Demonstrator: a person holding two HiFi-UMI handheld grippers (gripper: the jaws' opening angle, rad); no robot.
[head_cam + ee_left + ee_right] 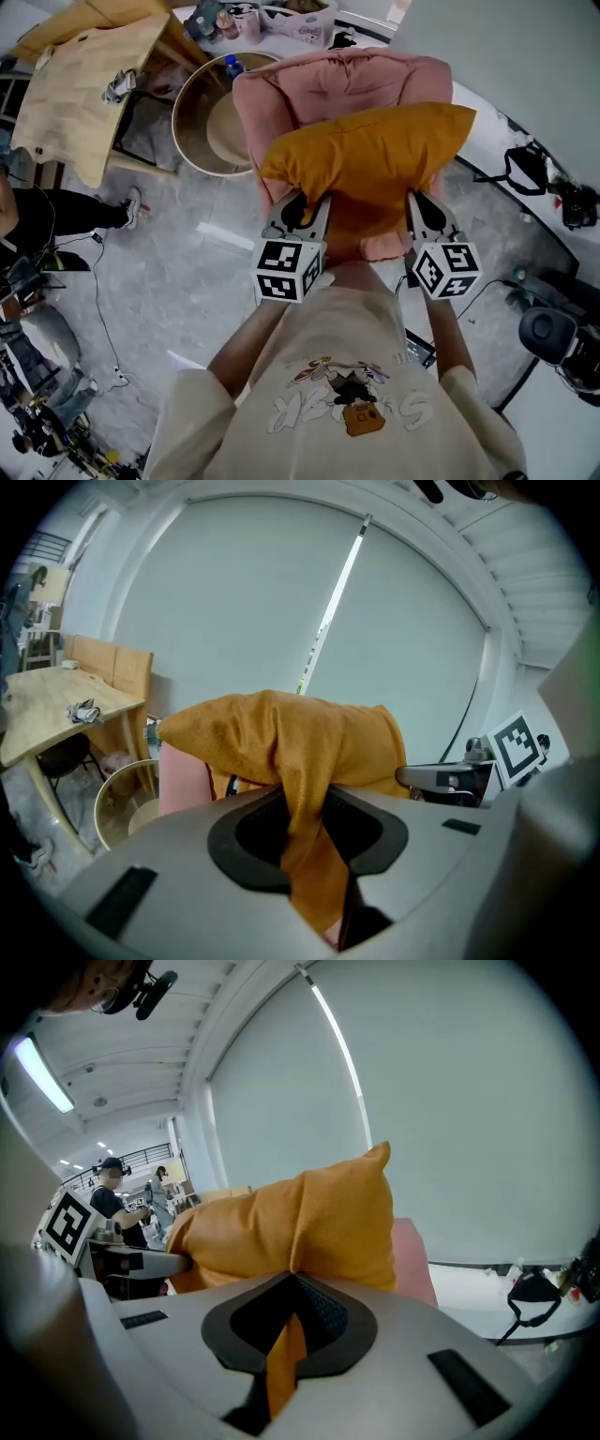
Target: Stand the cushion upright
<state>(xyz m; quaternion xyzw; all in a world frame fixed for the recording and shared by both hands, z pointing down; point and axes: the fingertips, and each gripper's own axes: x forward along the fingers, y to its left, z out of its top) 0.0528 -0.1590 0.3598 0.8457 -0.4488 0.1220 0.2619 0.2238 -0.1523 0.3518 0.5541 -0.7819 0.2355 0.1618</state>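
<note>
**Orange cushion pinched at both ends of its near edge, over the pink armchair**

The cushion hangs over the seat of the pink armchair, in front of its backrest. Its long axis runs crosswise, from one arm of the armchair to the other. Seen from the head view, its broad face is turned up, and one pointed corner reaches out past the armchair's right arm. Whether its underside rests on the seat cannot be told.

It is mustard-orange, plump and rectangular, with a fine woven texture. The cloth is creased where it is gathered.

The left gripper has its jaws narrowly closed on a thick fold of the cushion's near edge, at the armchair's left side. The right gripper has its jaws almost fully together on a thin fold of the same edge, at the armchair's right side.
</note>
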